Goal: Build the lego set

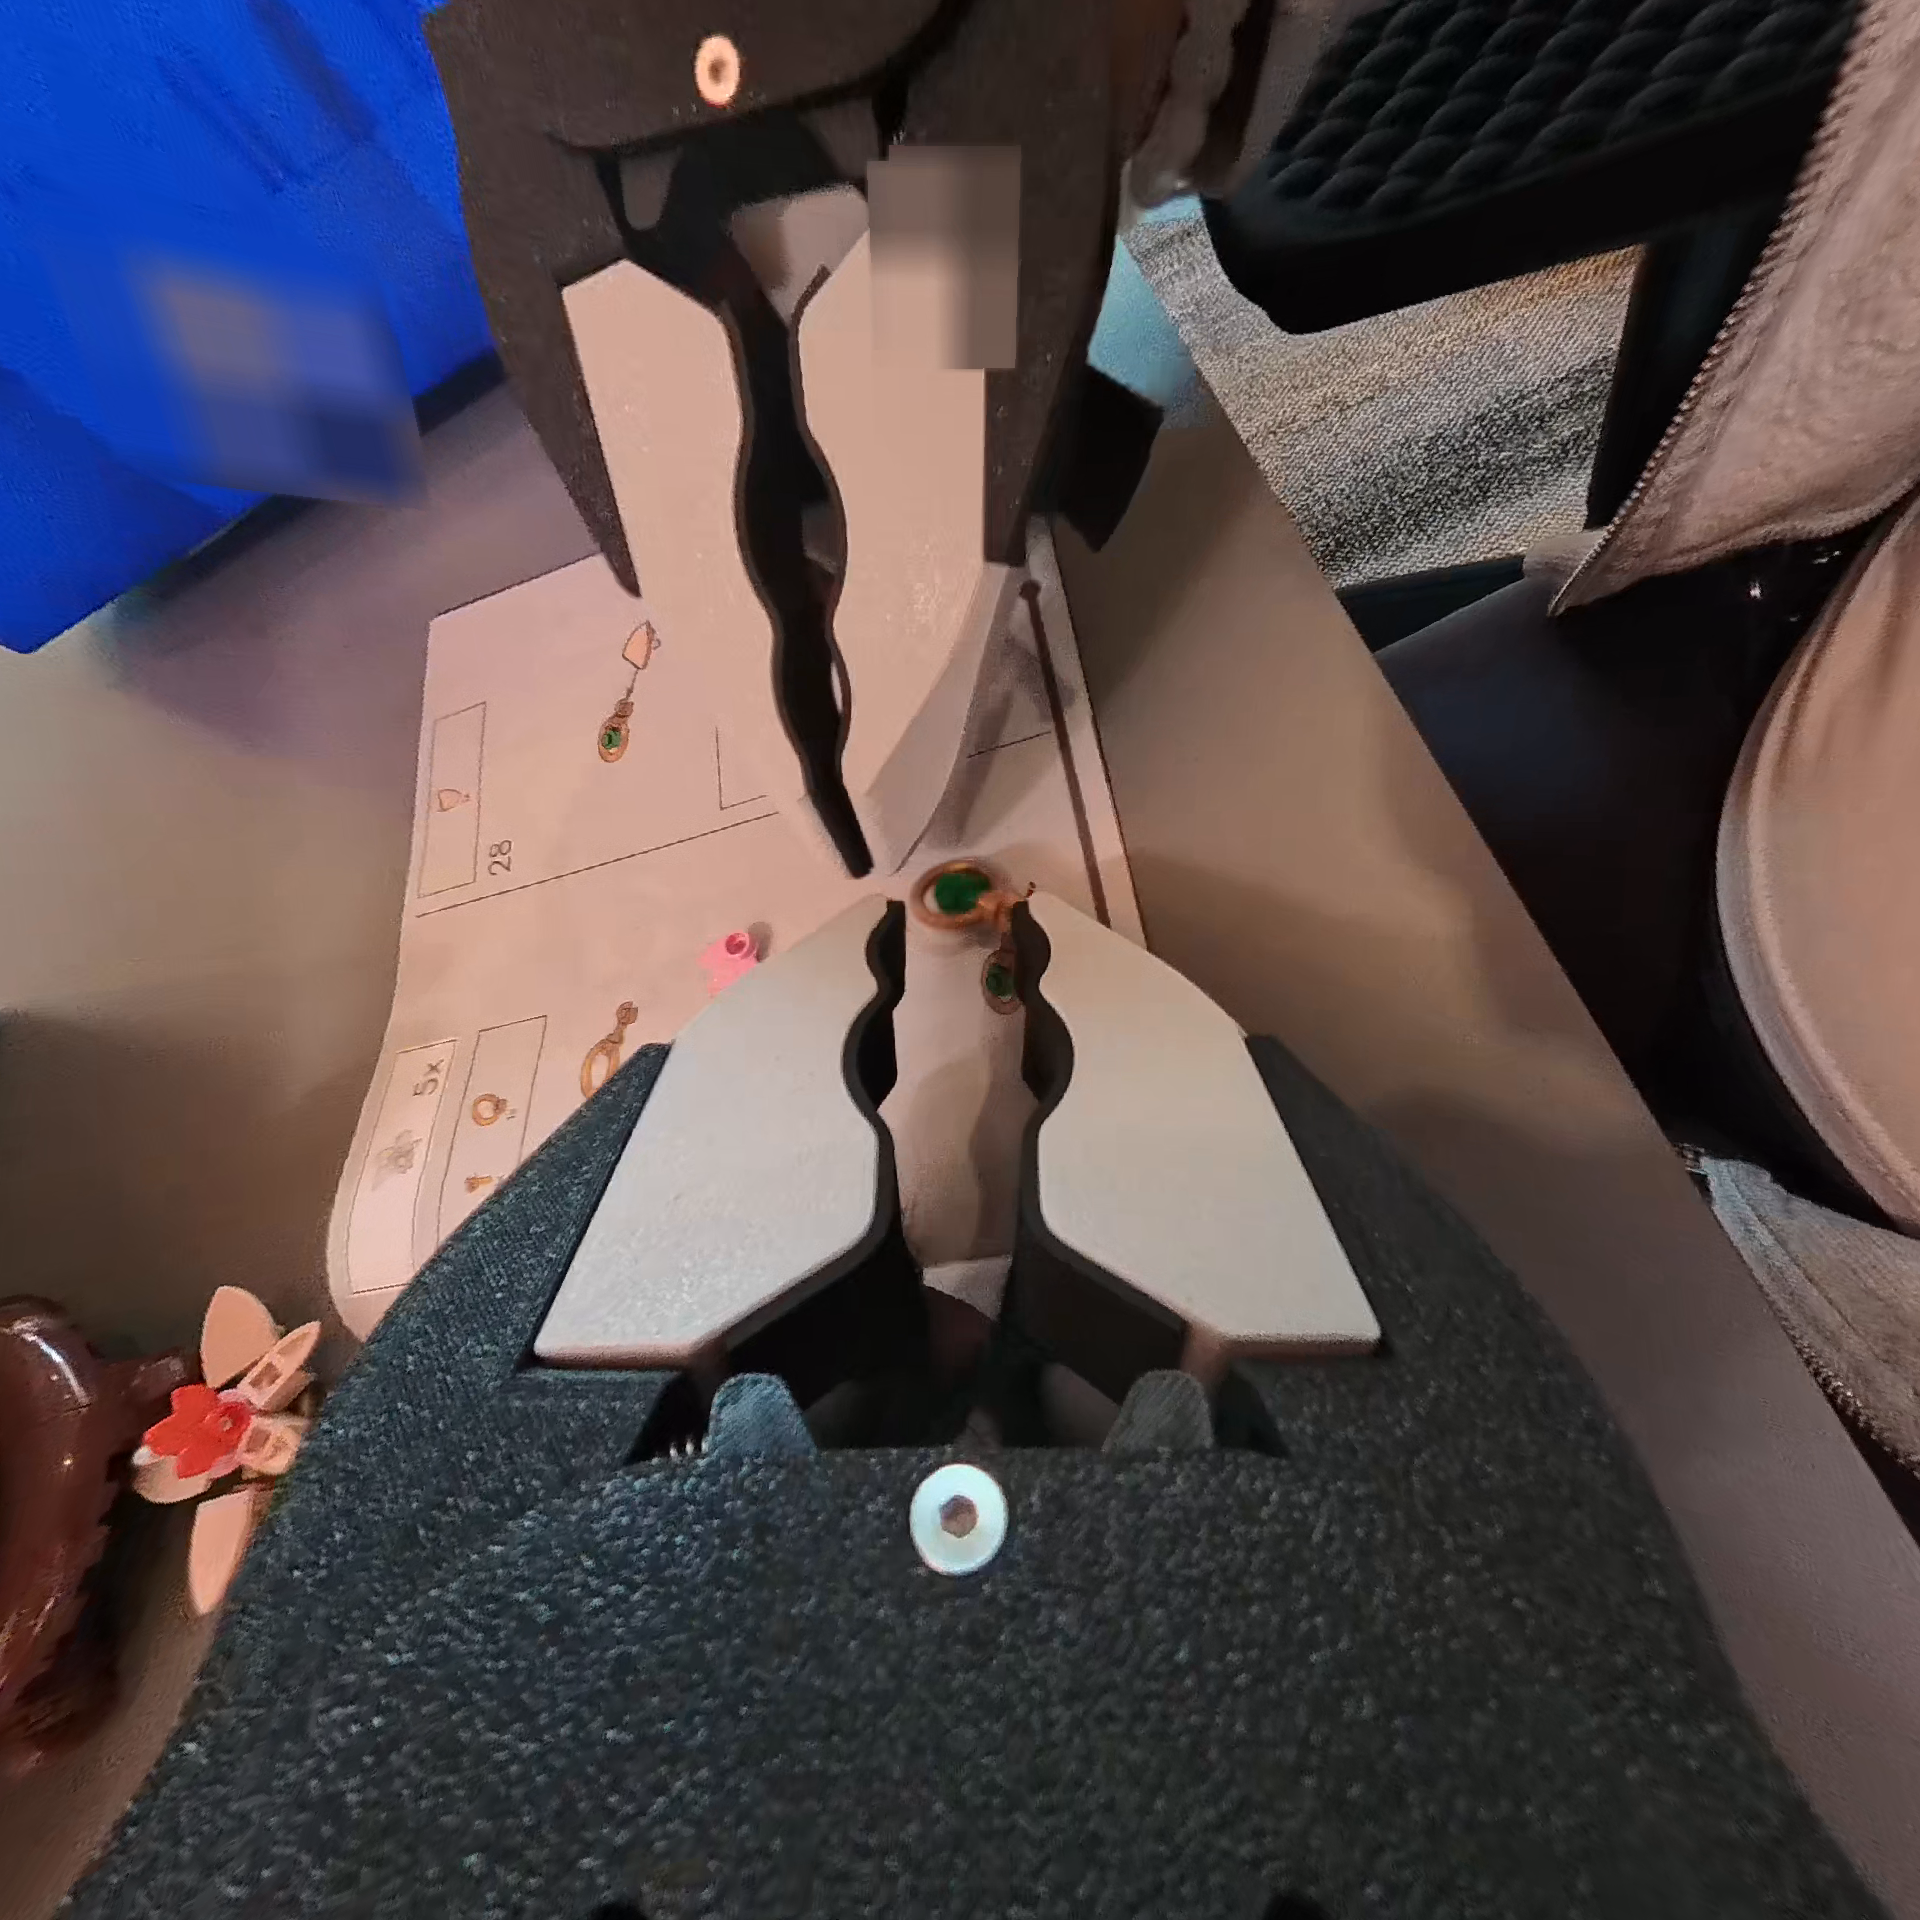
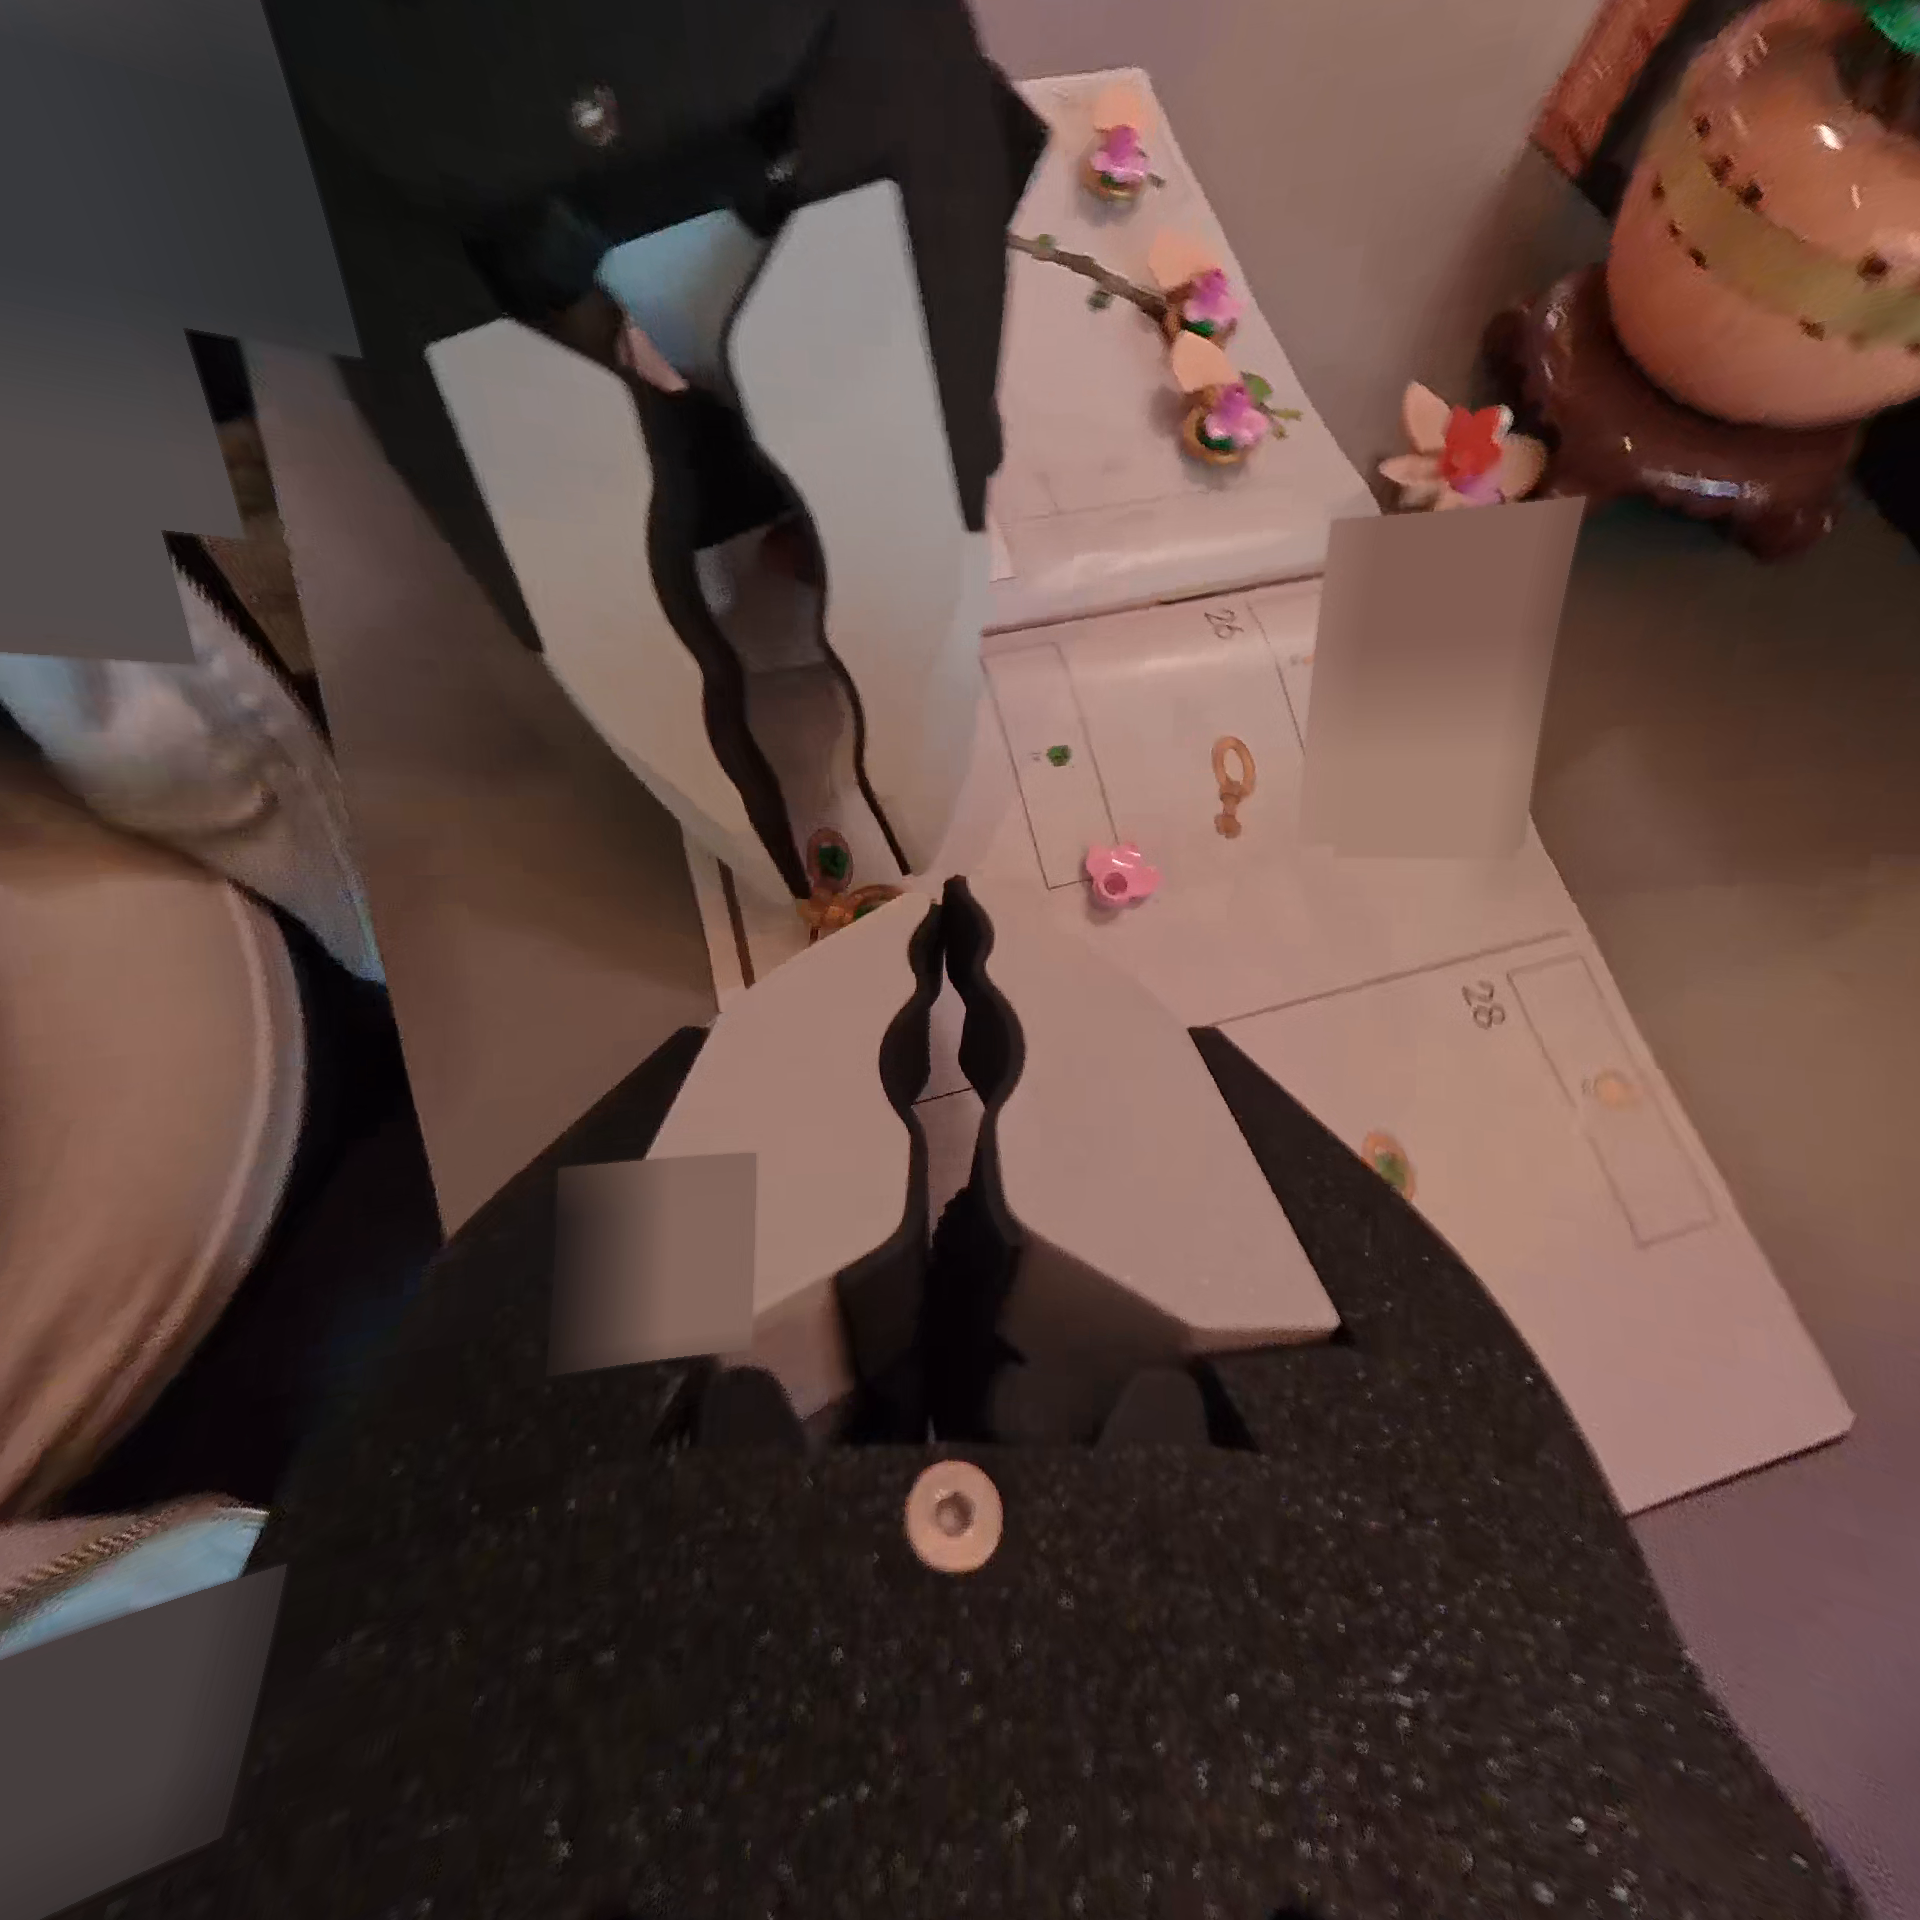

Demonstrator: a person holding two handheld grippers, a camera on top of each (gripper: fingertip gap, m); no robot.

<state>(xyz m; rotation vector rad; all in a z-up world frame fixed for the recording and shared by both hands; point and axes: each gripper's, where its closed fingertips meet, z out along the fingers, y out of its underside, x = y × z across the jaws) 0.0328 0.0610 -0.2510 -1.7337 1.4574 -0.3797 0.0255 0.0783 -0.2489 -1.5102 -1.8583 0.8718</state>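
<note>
My left gripper (image 1: 956, 920) is open low over an open instruction booklet (image 1: 582, 831). A small gold ring piece with a green stud (image 1: 951, 894) lies on the page just ahead of its tips. The ring's stem is beside the right fingertip (image 1: 1029, 925), and the pads do not press on it. My right gripper (image 2: 951, 894) is shut, with its tips close beside the ring (image 2: 847, 902). In the left wrist view it comes in from above (image 1: 857, 862). In the right wrist view the left gripper (image 2: 847, 873) stands over the ring.
A pink flower piece (image 1: 732, 951) (image 2: 1120, 876) lies on the booklet (image 2: 1351, 935). A flower with a red centre (image 2: 1465, 447) lies by a vase on a brown stand (image 2: 1766, 260). A blue object (image 1: 208, 260) is at the far left. The table edge and a seated person (image 1: 1766, 935) are close.
</note>
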